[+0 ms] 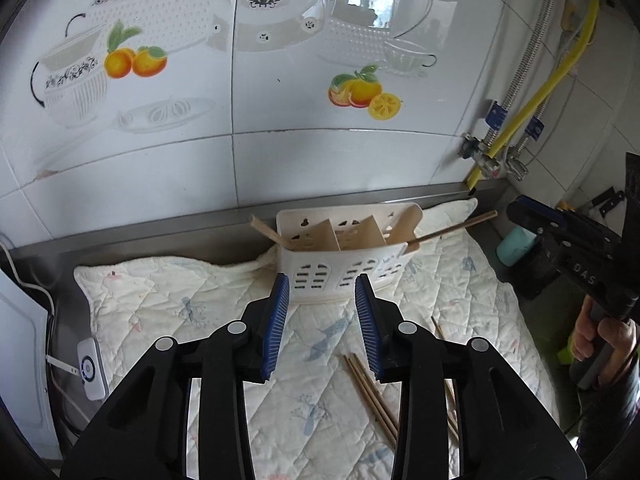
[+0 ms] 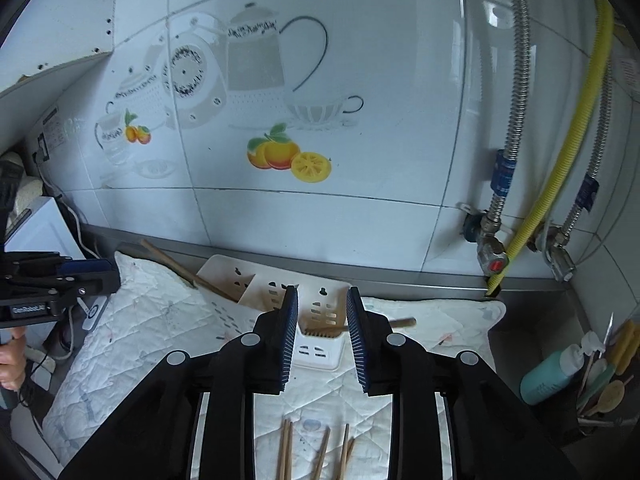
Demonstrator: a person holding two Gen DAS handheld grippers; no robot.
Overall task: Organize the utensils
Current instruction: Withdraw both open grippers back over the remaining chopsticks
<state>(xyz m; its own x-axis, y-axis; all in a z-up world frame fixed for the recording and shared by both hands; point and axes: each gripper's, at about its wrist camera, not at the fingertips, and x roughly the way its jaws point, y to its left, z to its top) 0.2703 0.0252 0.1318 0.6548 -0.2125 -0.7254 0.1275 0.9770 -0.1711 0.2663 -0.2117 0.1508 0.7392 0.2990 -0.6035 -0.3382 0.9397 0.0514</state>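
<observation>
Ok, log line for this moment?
left gripper: open, empty | right gripper: open, empty | utensil caddy: two sticks in | chopsticks: loose on quilted mat

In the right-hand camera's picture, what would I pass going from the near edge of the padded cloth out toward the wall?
Loose chopsticks → right gripper, jaws open → white utensil holder → steel counter ledge → tiled wall.

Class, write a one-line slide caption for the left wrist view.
Open left gripper faces a white utensil holder on a quilted mat, loose chopsticks lying nearby.
</observation>
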